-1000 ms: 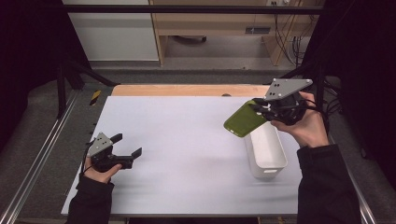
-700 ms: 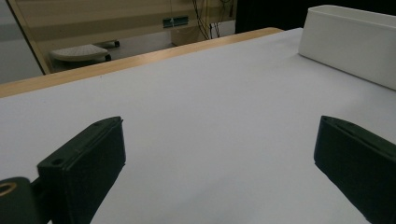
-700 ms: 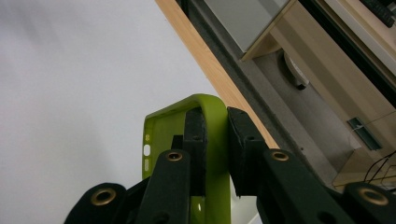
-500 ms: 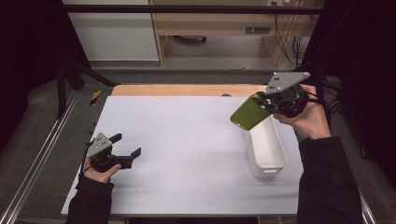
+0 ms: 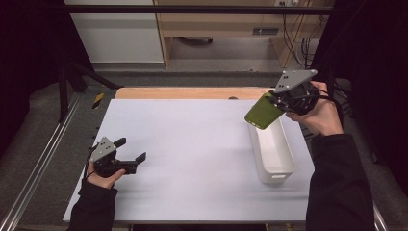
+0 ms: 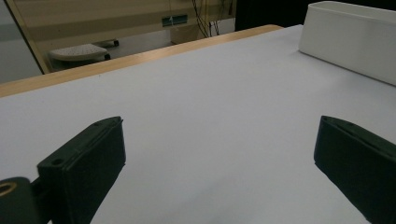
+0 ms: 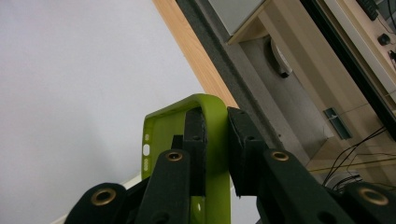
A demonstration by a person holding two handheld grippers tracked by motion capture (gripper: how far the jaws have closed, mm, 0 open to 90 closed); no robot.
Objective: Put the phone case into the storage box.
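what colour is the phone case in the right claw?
Lime green phone case, clearest in the right gripper view.

The bin (image 5: 272,154) lies on the table (image 5: 192,144); the phone case (image 5: 262,113) hangs above the bin's far end, the left gripper (image 5: 132,151) far left of the bin.

The table (image 5: 192,144) is seen from above and from the person's side in the high view, faced forward and down, at a distance; the left gripper view is set low and close over the tabletop, faced across it toward the white bin (image 6: 355,37), which is shared with the high view (image 5: 274,154); the right gripper view is aimed along its jaws at very close range, toward the table's wooden edge (image 7: 196,60).
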